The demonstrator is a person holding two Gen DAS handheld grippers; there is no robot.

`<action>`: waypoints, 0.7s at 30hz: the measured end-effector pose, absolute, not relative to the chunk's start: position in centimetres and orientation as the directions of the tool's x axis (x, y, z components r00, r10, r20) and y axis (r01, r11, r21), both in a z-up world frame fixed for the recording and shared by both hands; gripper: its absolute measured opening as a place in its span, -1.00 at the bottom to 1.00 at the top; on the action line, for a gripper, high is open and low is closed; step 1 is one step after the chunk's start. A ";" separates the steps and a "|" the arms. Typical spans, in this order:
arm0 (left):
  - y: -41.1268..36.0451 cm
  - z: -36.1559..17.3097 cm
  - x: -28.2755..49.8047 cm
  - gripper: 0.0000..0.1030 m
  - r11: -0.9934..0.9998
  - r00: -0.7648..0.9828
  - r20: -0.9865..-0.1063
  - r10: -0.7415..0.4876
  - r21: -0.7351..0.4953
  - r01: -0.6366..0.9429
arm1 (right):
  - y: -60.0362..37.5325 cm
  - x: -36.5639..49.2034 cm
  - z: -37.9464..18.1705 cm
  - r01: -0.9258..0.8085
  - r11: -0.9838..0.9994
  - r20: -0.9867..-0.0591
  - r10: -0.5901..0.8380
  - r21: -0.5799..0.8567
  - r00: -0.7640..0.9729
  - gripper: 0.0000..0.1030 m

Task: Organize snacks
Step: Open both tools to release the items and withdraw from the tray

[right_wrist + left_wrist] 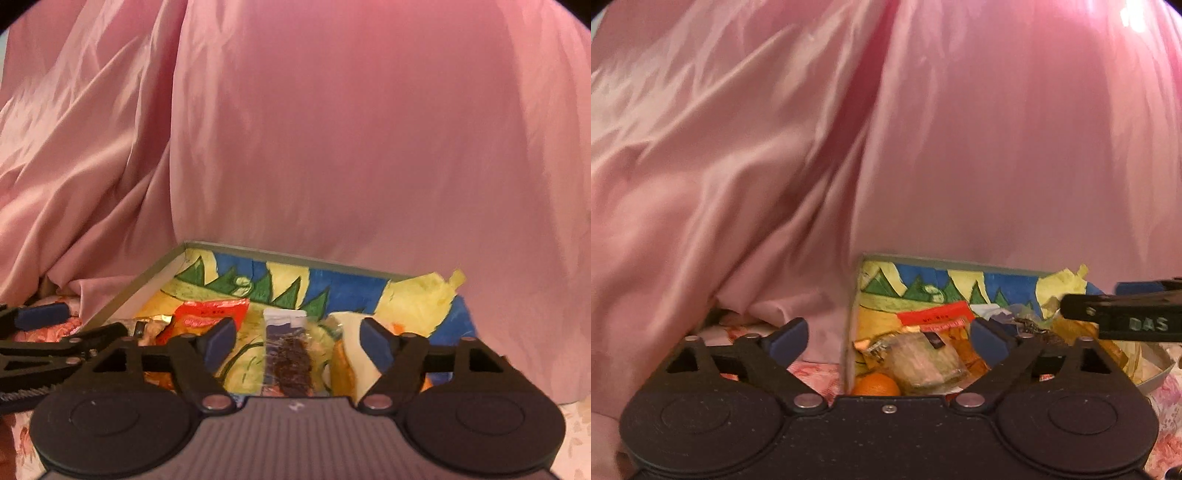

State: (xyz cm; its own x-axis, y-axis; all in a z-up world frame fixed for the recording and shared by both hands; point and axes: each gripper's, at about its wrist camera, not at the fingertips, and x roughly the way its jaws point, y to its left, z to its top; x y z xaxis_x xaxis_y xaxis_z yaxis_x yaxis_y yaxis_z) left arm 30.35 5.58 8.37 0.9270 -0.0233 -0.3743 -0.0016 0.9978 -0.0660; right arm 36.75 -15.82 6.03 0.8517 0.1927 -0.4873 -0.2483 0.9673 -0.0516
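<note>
Raised letters "DAS" on the right gripper (pixel 1123 314); both grippers' jaws released, left gripper (pixel 890 338) above the box (pixel 960 265).

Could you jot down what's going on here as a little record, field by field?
setting: pink cloth draped behind a painted box
box contents: red packet, clear packet of dark bits, wrapped bar, orange
left gripper: open, over the bar and orange, holding nothing
right gripper: open, over the clear packet, pads not touching it
surface under box: floral cloth
</note>
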 end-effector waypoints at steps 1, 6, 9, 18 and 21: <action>5.7 8.7 30.1 0.89 0.998 0.929 -0.370 -0.022 -0.069 -0.004 | -16.1 36.4 6.3 -0.244 0.969 -0.483 0.190 -0.050 0.855 0.64; 6.0 10.3 27.8 0.98 0.999 0.944 -0.329 -0.003 -0.052 -0.015 | -16.9 34.2 7.5 -0.231 0.970 -0.449 0.177 -0.069 0.876 0.83; 6.1 11.1 25.9 0.98 0.999 0.951 -0.309 -0.001 -0.044 -0.013 | -17.4 32.1 8.4 -0.223 0.973 -0.421 0.176 -0.063 0.890 0.91; 6.1 12.9 18.8 0.98 1.000 0.963 -0.271 -0.015 -0.030 0.007 | -17.7 23.5 10.1 -0.264 0.949 -0.316 0.201 -0.171 0.927 0.99; 6.2 13.0 16.5 0.99 0.999 0.961 -0.275 -0.020 -0.033 0.011 | -17.8 21.5 10.4 -0.273 0.943 -0.320 0.203 -0.192 0.926 0.99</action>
State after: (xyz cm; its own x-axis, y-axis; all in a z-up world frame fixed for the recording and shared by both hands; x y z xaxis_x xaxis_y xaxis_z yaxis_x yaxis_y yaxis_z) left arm 16.52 6.17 13.04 0.9612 -0.0200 -0.2750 0.0115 0.9994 -0.0326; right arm 21.46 -17.81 10.40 0.9256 0.2027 -0.3197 -0.2728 0.9427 -0.1920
